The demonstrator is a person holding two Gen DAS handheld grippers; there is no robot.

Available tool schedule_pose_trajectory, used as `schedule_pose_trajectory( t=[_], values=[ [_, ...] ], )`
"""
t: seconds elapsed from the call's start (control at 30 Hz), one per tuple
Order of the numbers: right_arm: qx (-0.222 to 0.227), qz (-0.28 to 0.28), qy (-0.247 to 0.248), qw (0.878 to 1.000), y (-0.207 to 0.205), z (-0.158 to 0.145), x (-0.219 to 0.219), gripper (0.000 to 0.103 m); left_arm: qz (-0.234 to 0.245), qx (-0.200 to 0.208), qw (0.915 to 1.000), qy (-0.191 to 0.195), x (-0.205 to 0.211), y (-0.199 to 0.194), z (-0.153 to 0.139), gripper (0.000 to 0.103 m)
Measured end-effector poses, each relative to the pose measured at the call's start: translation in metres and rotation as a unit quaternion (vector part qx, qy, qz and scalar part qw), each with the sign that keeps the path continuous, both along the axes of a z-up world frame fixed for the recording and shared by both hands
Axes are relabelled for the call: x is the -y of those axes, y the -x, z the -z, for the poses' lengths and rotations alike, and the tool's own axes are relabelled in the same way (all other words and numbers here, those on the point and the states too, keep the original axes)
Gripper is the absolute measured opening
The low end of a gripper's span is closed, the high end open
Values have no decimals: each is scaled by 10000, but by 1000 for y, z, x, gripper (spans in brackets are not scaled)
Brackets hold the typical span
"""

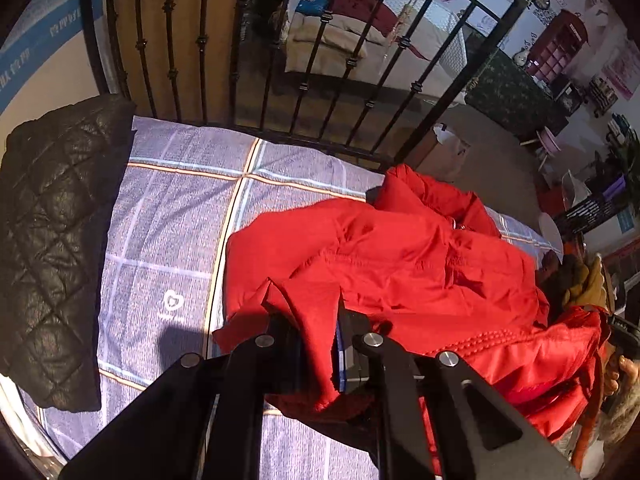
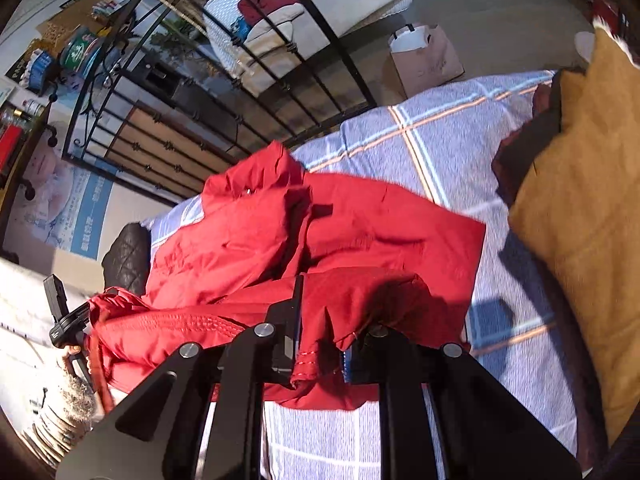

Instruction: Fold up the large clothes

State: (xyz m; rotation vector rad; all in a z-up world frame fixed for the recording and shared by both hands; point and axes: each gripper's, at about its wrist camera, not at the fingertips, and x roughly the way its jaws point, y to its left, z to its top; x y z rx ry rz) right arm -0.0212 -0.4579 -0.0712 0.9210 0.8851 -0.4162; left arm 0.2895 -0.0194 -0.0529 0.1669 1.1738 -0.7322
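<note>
Clearly the fold is only partly done. On the bed, covered in a checked blue sheet, the red jacket lies as a rumpled heap toward the edge nearest the person, its collar pointing at the iron bed rail on the far side. The body is bunched and creased, not squared, and one padded part hangs off the near edge toward the person's side. By my judgement the jacket has yet to be flattened, its sleeves brought in and the body doubled over; no neat packet shows anywhere in either view.

A black quilted jacket sits along the bed's left edge, well apart from the red one, and a mustard-brown garment lies along the right edge.

The left gripper has its jaws closed down on a hanging fold of red fabric, which drapes between them and below. The right gripper likewise clamps a stitched hem of the red jacket, the cloth pinched between the jaws with little gap showing. Both grips are at the near edge of the bed, at opposite ends of the garment's near side.
</note>
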Motion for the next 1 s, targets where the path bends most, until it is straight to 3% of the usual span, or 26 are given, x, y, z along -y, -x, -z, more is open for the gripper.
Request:
schedule_pose_trajectory(
  t=[0.5,0.73,1.0],
  values=[
    [-544,488,224,9971,-103,29,92,14,-379,91,9959,-814,114,-87,36,12],
    [-1028,653,64,9925,-130,72,108,14,-601,-112,9913,-1167,137,-104,73,15],
    [-1169,752,-155,9902,-136,100,113,14,-627,-253,9898,-1255,147,-113,99,16]
  ],
)
